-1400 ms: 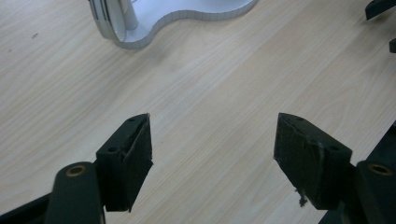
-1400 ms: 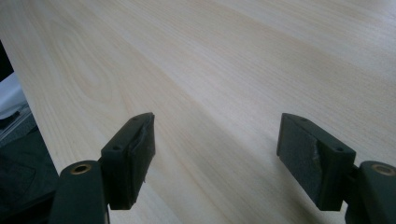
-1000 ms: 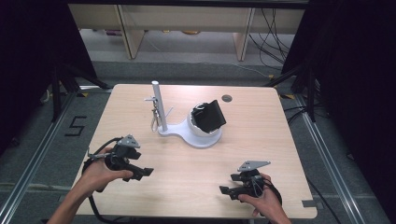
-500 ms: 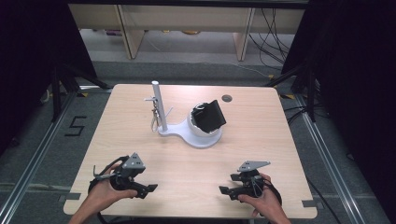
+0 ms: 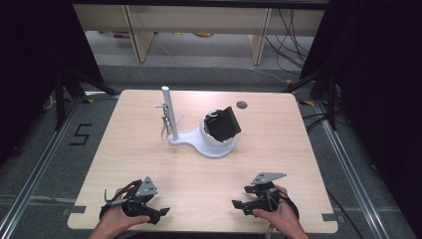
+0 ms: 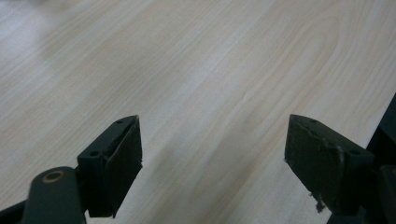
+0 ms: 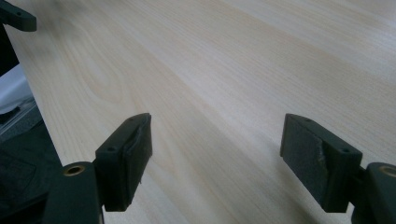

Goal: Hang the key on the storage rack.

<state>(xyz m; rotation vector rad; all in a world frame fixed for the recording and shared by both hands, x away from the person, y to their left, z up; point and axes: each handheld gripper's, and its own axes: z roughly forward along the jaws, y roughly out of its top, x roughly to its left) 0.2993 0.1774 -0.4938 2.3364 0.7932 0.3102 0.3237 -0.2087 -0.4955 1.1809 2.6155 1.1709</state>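
Writing is seen as a "5" [image 5: 81, 135] marked on the floor. Both tools, left [image 5: 158, 212] and right [image 5: 240, 204], are held released, empty, low over the worktop [image 5: 278, 129]; the right tool's jaws have just been opening.

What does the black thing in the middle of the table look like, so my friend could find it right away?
Start at the light wooden table and find the white stand near its middle, with a tall white post on its left end. On the stand's round right end sits a white ball shape, and the black thing leans tilted on top. It is the one flat, dark, squarish piece there.
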